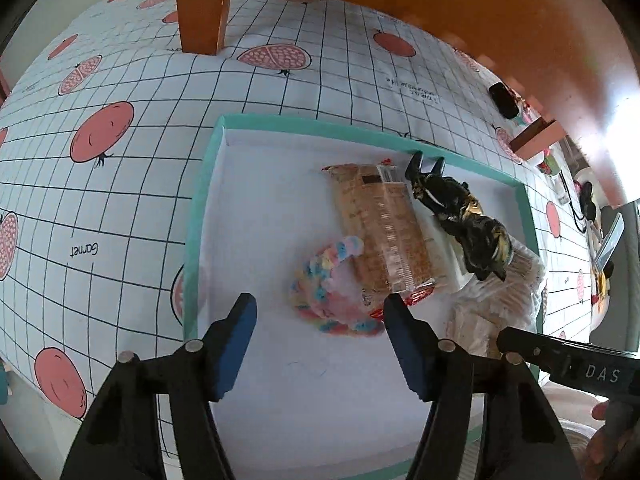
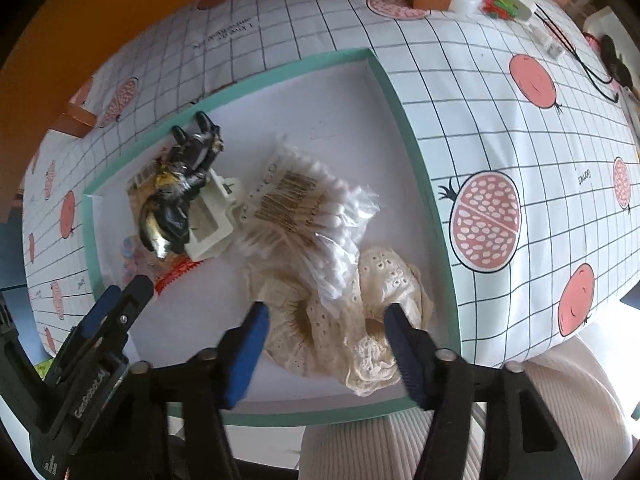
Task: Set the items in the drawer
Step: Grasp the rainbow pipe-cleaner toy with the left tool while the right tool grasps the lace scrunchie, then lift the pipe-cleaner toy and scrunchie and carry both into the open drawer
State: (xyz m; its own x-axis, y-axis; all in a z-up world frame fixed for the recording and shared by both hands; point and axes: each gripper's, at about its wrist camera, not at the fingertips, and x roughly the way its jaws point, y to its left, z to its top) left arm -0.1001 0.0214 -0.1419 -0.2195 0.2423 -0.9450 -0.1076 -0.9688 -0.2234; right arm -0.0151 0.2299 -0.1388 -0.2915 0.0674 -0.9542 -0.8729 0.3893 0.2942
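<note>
A bench covered by a white grid-lined cloth printed with pink pomegranates (image 1: 100, 140) carries a shallow white drawer with a teal rim (image 1: 192, 216). Inside the drawer, from the left: a pastel rainbow braided fabric ring (image 1: 320, 280), a clear packet of brown wafer biscuits (image 1: 380, 224), a glossy black and gold figurine (image 1: 460, 212) lying on a cream plastic frame (image 2: 208, 224), a clear bag of cotton swabs (image 2: 304, 216), and a cream lace scrunchie (image 2: 360, 320). The left tongs (image 1: 320, 316) hang half-spread above the braided ring, gripping nothing. The right tongs (image 2: 326, 326) stand half-spread astride the lace scrunchie, blue pads (image 2: 256, 328) not pressing it.
</note>
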